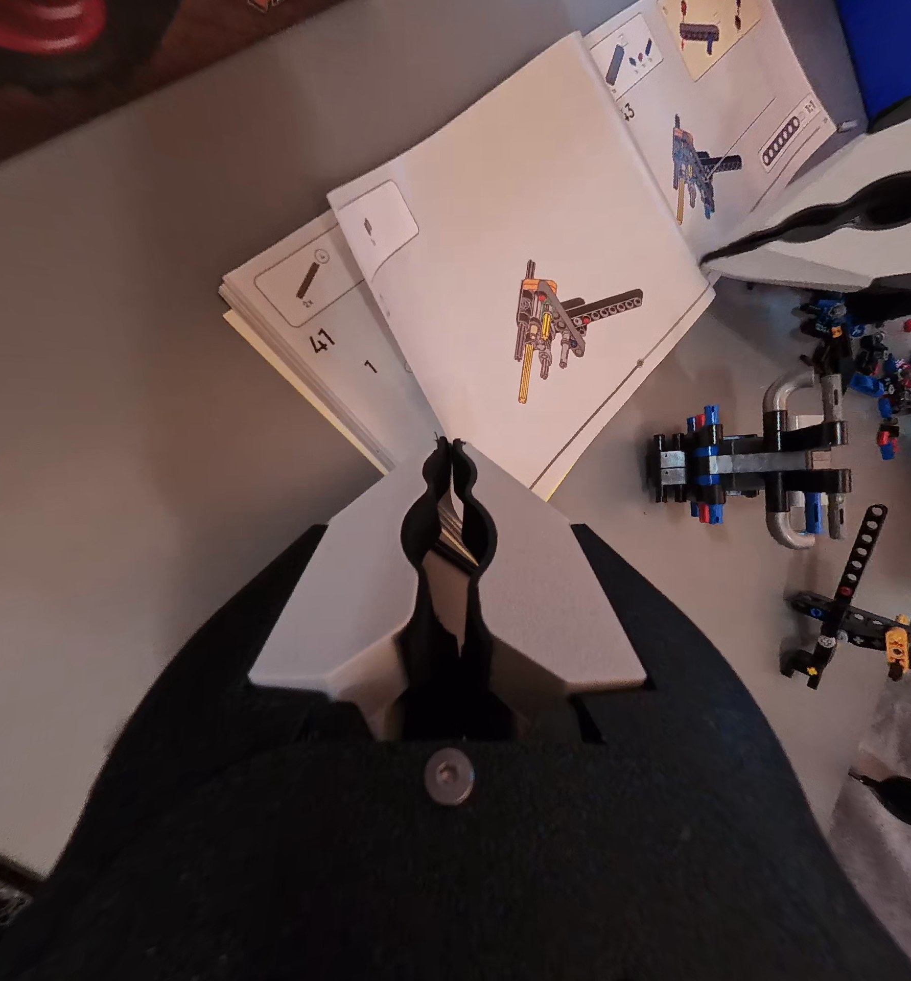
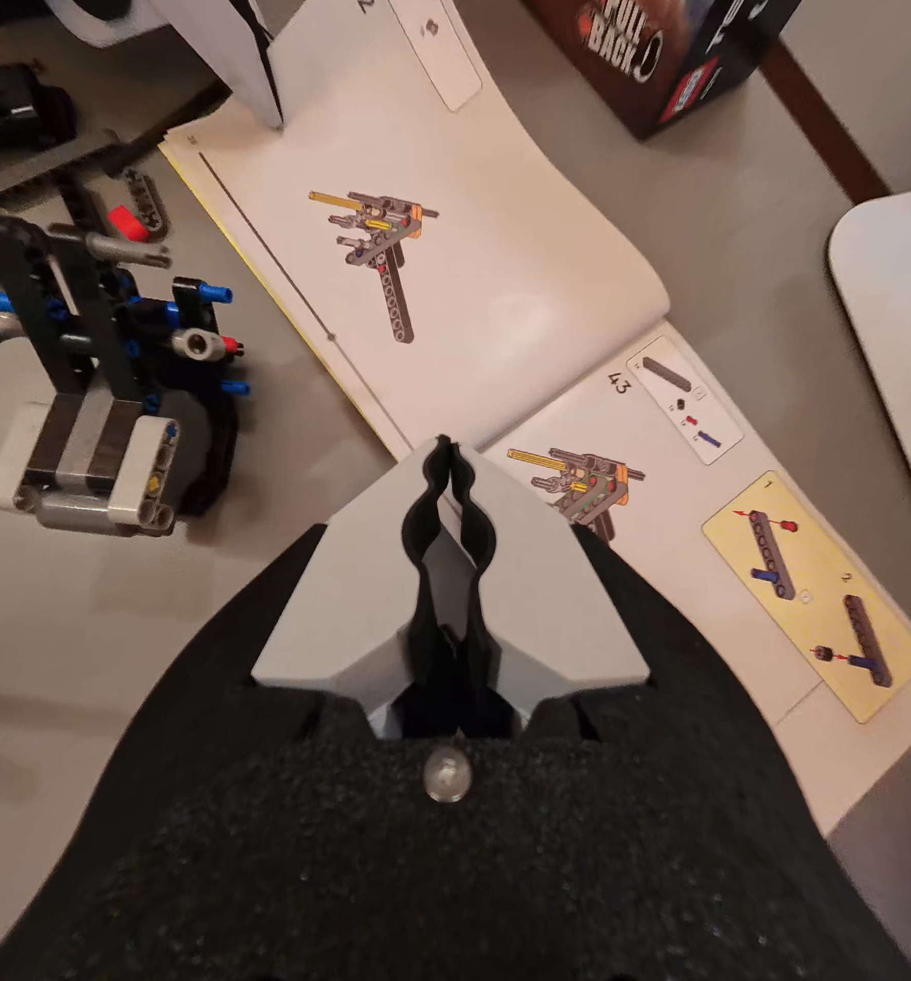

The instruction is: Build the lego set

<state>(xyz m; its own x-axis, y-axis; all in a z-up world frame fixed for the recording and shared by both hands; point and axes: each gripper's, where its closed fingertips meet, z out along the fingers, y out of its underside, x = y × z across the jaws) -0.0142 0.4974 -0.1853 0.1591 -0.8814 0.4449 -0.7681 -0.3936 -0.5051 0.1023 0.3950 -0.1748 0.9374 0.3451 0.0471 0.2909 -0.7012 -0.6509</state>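
Left wrist view: left gripper (image 1: 450, 443) pinches a page of the instruction booklet (image 1: 522, 239), right gripper (image 2: 449, 441) pressed together empty, half-built model (image 1: 750, 467) unfinished, loose pieces (image 1: 888, 371) remaining far right.

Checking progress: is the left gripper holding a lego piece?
No: the left gripper is pinching a lifted white page of the open instruction booklet, not a brick.

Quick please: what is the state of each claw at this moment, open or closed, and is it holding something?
Left claw: closed on a corner of the instruction booklet's lifted page.
Right claw: closed on the same page, at its corner by the spine.
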